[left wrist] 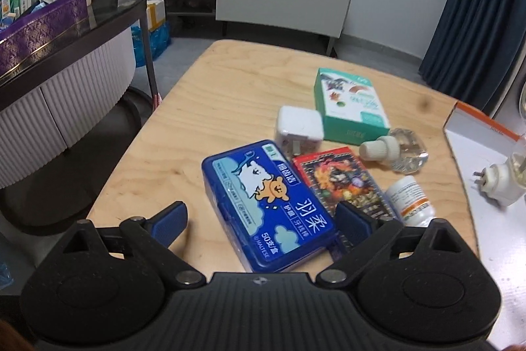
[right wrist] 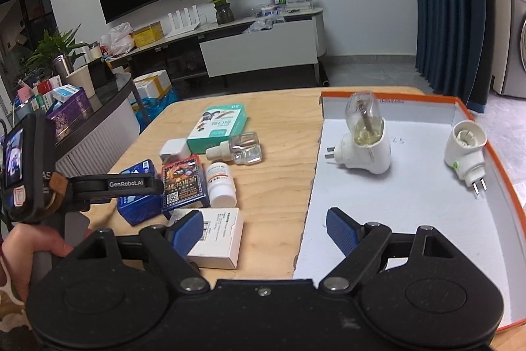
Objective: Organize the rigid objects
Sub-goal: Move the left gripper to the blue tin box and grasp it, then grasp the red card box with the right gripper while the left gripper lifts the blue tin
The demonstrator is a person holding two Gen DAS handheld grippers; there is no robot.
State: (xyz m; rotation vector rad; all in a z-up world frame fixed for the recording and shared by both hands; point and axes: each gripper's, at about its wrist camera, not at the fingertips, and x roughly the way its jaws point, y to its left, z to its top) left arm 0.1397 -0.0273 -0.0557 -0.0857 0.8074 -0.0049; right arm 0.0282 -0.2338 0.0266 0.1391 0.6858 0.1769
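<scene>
Progress: by the look of it, early; two white plug-in units already sit in the orange-edged tray (right wrist: 473,153), the rest still lie on the wooden table (left wrist: 213,94)
In the tray: plug-in with bulb (right wrist: 365,140) leaning, prongs to the left; empty plug-in (right wrist: 465,150) near the far right wall, prongs toward the camera and down
Left to sort: blue tin (left wrist: 263,203), red card pack (left wrist: 342,183), pill bottle (left wrist: 411,203), clear refill bottle (left wrist: 397,152), green box (left wrist: 348,107), white charger cube (left wrist: 299,127), white carton (right wrist: 217,236)
Likely next thing: the blue tin, a judgement from where the left gripper (left wrist: 259,226) hangs
Blue tin, place: flat on the table, left end of the cluster, touching the card pack on its right
Blue tin, long axis: runs from far-left to near-right in the left wrist view, near end toward the gripper, printed face up
Left jaws: spread wide, straddling the tin's near end, pads not touching it
Right gripper (right wrist: 263,232): jaws wide, holding nothing, over the seam between table and tray, white carton just under its left finger
</scene>
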